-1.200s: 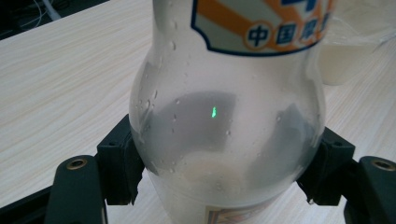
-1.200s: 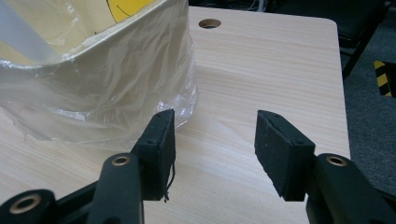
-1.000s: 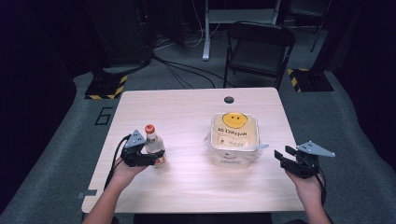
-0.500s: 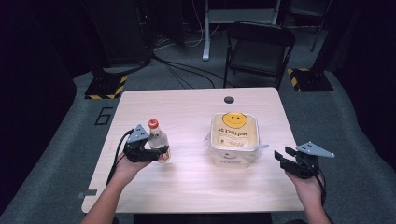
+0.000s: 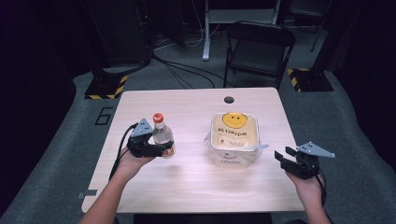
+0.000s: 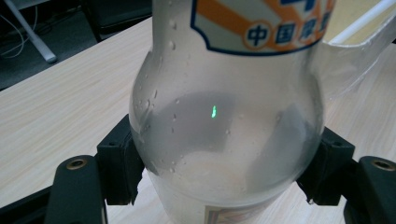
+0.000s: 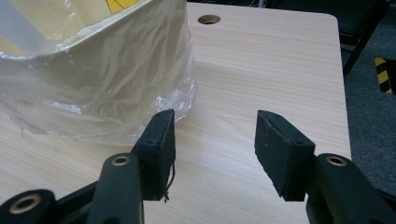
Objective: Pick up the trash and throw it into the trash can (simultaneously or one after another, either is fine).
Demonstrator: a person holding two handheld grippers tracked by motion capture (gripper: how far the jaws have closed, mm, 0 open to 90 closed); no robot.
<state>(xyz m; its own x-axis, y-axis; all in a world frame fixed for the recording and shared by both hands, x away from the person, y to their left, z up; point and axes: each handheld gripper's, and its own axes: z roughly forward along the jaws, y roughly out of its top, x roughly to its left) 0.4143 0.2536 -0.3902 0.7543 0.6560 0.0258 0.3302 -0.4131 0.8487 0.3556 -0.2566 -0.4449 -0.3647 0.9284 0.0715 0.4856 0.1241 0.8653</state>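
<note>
Clear bottle (image 5: 163, 138) clamped upright by left gripper (image 5: 159, 150).

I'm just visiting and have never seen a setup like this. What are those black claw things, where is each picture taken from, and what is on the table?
A person sits at a wooden table and holds a two-jawed gripping tool in each hand. One picture looks down from above; the other two come from small cameras riding on the tools, looking along their black jaws. The left gripper is clamped on a clear bottle with a red cap and an orange label. The right gripper is open and holds nothing, near the table's edge. Beside it sits a plastic-wrapped container with a yellow smiley face on its lid.
</note>
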